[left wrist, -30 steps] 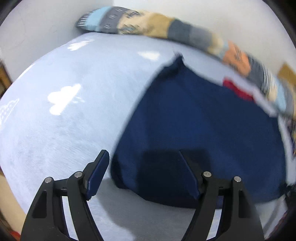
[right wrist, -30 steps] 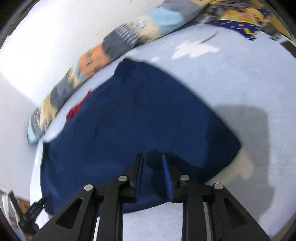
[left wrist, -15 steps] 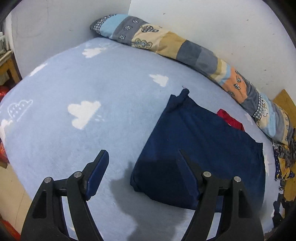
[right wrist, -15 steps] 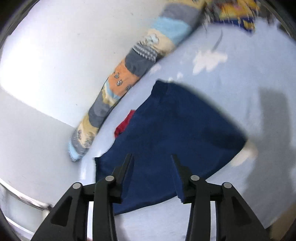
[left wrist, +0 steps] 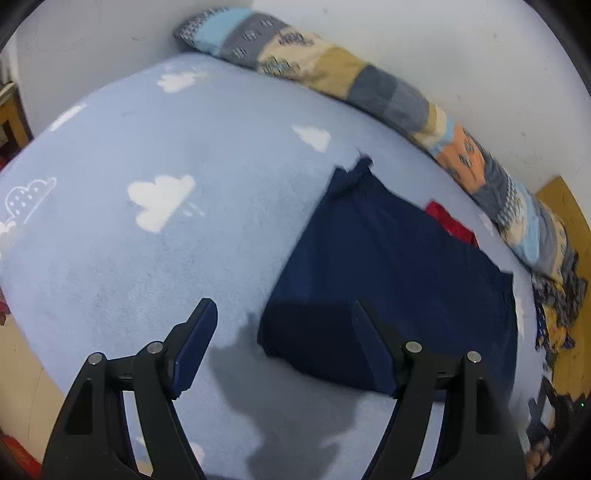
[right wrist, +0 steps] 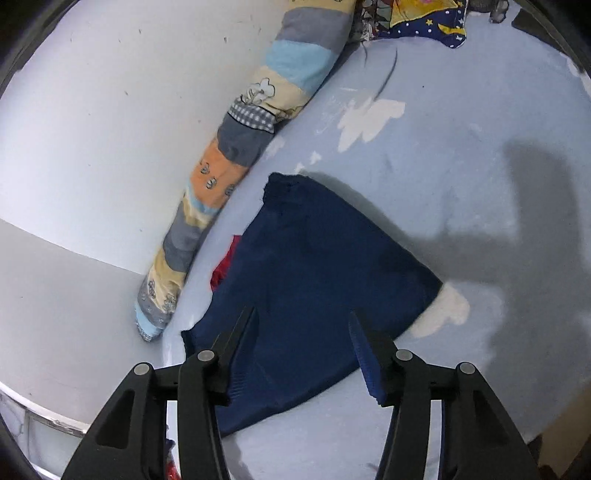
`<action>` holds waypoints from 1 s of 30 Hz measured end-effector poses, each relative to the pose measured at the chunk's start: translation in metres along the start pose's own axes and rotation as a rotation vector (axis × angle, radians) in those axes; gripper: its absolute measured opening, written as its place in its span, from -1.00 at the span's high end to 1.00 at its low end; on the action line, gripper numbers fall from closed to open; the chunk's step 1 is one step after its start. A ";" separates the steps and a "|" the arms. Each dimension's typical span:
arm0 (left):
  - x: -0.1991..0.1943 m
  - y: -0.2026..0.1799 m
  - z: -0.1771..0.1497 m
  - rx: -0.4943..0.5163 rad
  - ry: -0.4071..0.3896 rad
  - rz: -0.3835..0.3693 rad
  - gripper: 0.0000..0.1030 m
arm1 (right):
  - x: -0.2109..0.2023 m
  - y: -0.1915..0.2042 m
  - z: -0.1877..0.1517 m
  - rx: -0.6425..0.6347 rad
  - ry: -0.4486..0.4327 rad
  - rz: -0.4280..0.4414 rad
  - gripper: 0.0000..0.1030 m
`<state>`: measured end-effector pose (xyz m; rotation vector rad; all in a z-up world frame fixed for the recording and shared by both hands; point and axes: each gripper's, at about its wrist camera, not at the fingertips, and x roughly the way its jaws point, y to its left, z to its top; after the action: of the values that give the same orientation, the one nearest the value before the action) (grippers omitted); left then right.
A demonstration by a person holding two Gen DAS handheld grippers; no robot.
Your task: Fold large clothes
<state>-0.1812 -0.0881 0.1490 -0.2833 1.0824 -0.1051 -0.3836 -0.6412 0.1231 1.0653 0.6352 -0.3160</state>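
A folded navy garment [left wrist: 399, 280] lay flat on a light blue bedsheet [left wrist: 184, 258] printed with white clouds, its far edge close to a long patchwork bolster [left wrist: 369, 81] that ran along the white wall [left wrist: 443, 44]. A bit of red cloth [left wrist: 448, 221] poked out from under the garment's far side, between it and the bolster. The left gripper [left wrist: 284, 325] hung above the near left corner of the garment with its jaws spread wide and nothing between them; one blue-padded finger stood over bare sheet, the other over the navy fabric (whether it touched the cloth could not be told). In the right wrist view the same navy garment [right wrist: 314, 280] filled the middle, the red cloth [right wrist: 223, 267] showing at its left edge beside the bolster [right wrist: 236, 155]. The right gripper [right wrist: 303, 332] was also parted wide and empty, both fingers over the garment's near portion. A patterned yellow and dark blue fabric [right wrist: 428, 18] lay bunched at the far end of the bed, beyond the bolster's end.
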 end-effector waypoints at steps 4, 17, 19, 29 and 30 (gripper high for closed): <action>-0.016 -0.009 -0.007 0.092 -0.084 -0.012 -0.47 | 0.001 -0.009 0.003 0.047 0.000 0.001 -0.05; 0.037 -0.022 -0.003 0.178 0.003 -0.126 -0.46 | 0.006 -0.012 -0.011 0.048 0.034 -0.091 -0.06; 0.033 -0.043 -0.010 0.274 -0.001 -0.121 -0.46 | 0.009 -0.009 -0.014 0.064 0.075 -0.078 -0.05; 0.034 -0.081 -0.032 0.430 -0.026 -0.093 -0.46 | 0.038 -0.018 -0.015 0.014 0.107 -0.045 -0.06; 0.033 -0.082 -0.032 0.423 -0.031 -0.096 -0.46 | 0.037 -0.017 -0.013 -0.005 0.101 -0.054 -0.06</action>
<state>-0.1899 -0.1800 0.1296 0.0447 0.9892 -0.4085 -0.3680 -0.6351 0.0838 1.0649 0.7558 -0.3091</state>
